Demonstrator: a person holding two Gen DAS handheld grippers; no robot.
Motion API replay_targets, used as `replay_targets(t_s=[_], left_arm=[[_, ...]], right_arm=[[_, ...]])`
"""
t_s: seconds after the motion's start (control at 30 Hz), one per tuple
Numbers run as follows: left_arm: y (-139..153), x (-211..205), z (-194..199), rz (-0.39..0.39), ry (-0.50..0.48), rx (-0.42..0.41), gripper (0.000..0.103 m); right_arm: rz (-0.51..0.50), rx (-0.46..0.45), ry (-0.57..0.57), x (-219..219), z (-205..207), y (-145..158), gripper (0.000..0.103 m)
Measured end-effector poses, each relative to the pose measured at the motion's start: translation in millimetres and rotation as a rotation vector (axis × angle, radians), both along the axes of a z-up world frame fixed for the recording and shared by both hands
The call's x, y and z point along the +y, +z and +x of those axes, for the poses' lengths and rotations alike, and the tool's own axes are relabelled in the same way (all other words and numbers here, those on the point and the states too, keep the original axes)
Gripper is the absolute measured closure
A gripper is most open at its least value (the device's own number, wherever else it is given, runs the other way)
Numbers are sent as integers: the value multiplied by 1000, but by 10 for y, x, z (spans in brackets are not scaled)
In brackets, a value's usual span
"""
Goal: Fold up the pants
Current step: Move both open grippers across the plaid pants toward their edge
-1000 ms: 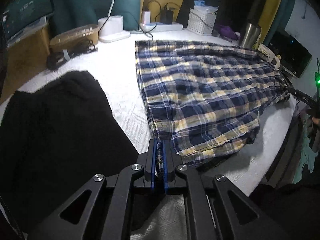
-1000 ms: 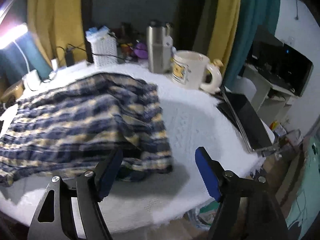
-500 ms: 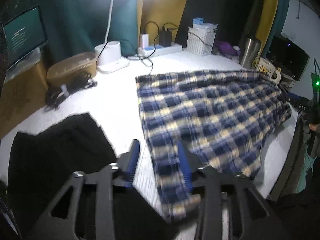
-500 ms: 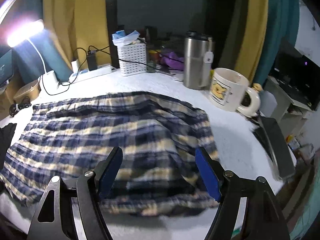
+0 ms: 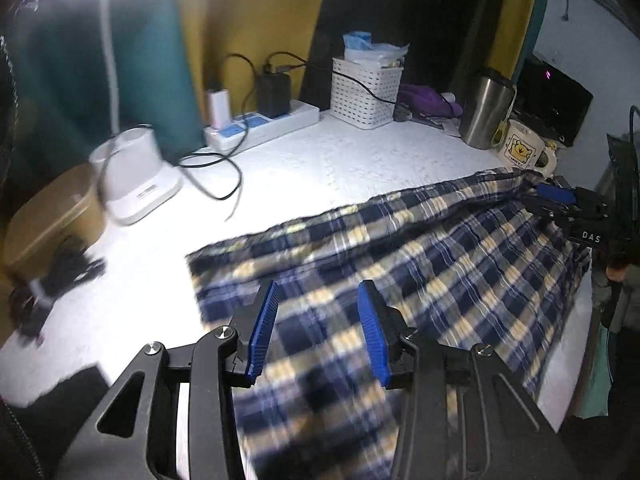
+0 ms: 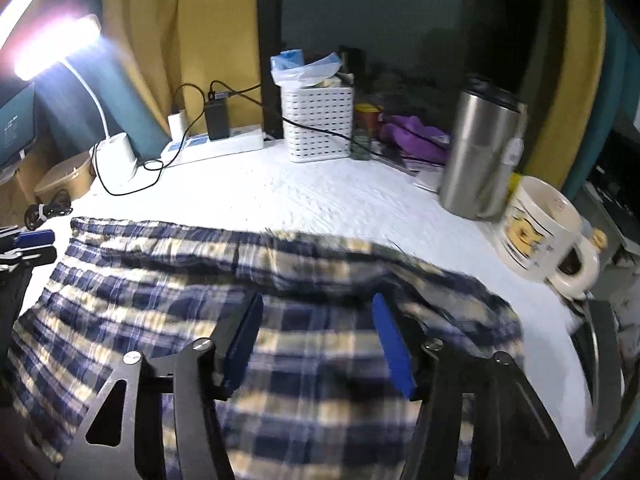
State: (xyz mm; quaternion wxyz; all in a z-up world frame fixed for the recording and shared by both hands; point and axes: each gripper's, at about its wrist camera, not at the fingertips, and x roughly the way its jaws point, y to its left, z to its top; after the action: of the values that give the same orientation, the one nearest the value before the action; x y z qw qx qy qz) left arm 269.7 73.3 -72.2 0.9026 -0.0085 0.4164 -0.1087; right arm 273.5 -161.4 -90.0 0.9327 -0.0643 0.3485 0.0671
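The navy, yellow and white plaid pants lie flat on the white table cover. My left gripper hovers open over their left part, with only cloth showing behind the gap. In the right wrist view the pants spread to the left. My right gripper hangs over their right part near the far edge. Its jaws are closing, and no cloth is pinched between them. Each gripper shows in the other's view: the right gripper by the pants' far right corner, the left gripper by their left end.
At the back stand a lamp base, a power strip, a white basket, a steel tumbler and a mug. A black garment lies front left. A brown box sits far left.
My left gripper let go of the pants' near corner, opened and moved forward over the cloth. My right gripper moved from the table's right side onto the pants, and its jaws narrowed.
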Motion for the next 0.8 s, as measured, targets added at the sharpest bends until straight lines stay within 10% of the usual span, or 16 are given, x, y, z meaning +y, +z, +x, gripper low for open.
replay_targets(t_s=[0.8], left_arm=[[-531, 40, 903, 48, 21, 92, 62]], right_arm=[[-29, 126, -50, 71, 869, -472, 51]])
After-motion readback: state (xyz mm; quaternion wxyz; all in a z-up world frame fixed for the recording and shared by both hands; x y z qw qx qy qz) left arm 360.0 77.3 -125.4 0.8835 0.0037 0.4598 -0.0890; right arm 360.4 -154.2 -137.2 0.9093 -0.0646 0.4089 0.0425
